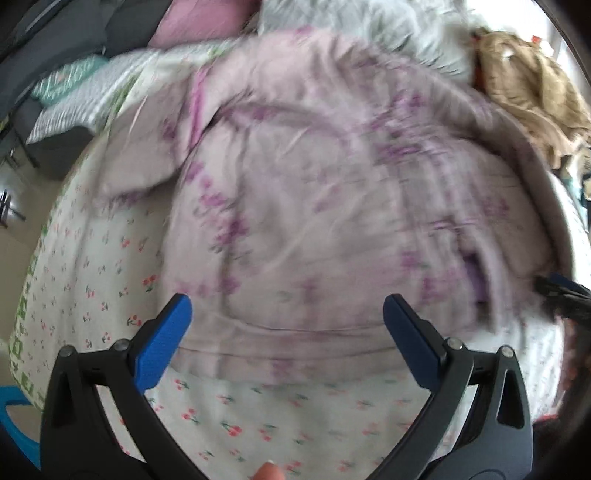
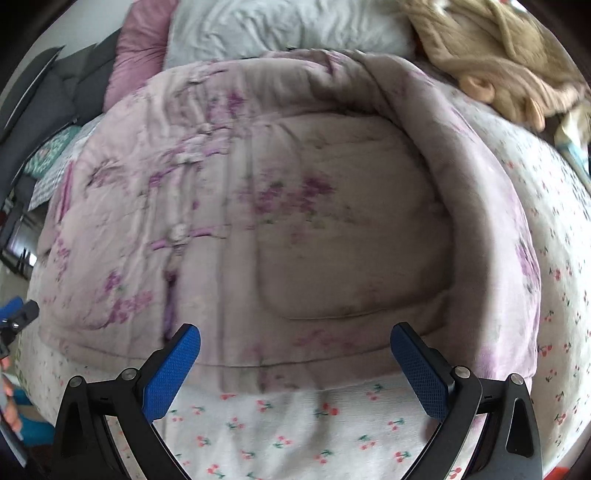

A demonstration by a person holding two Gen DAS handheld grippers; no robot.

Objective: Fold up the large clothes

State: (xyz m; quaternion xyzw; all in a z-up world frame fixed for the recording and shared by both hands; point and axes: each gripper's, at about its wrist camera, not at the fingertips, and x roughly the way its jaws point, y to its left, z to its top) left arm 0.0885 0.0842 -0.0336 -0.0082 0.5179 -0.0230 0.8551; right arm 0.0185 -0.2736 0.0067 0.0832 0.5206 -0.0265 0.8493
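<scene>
A large pale lilac padded garment with purple flower print (image 1: 314,192) lies spread on the bed, also in the right wrist view (image 2: 295,206). In that view its right side is folded over toward the middle. My left gripper (image 1: 287,317) is open and empty, held above the garment's near hem. My right gripper (image 2: 295,347) is open and empty, also above the near hem. The right gripper's tip shows at the right edge of the left wrist view (image 1: 561,291). The left gripper's tip shows at the left edge of the right wrist view (image 2: 18,314).
The bed sheet (image 1: 92,266) is white with small cherry prints. A tan fluffy garment (image 2: 491,48) lies at the back right. A grey pillow (image 2: 277,26) and a pink pillow (image 2: 136,55) lie at the back. The floor (image 1: 14,236) lies left of the bed.
</scene>
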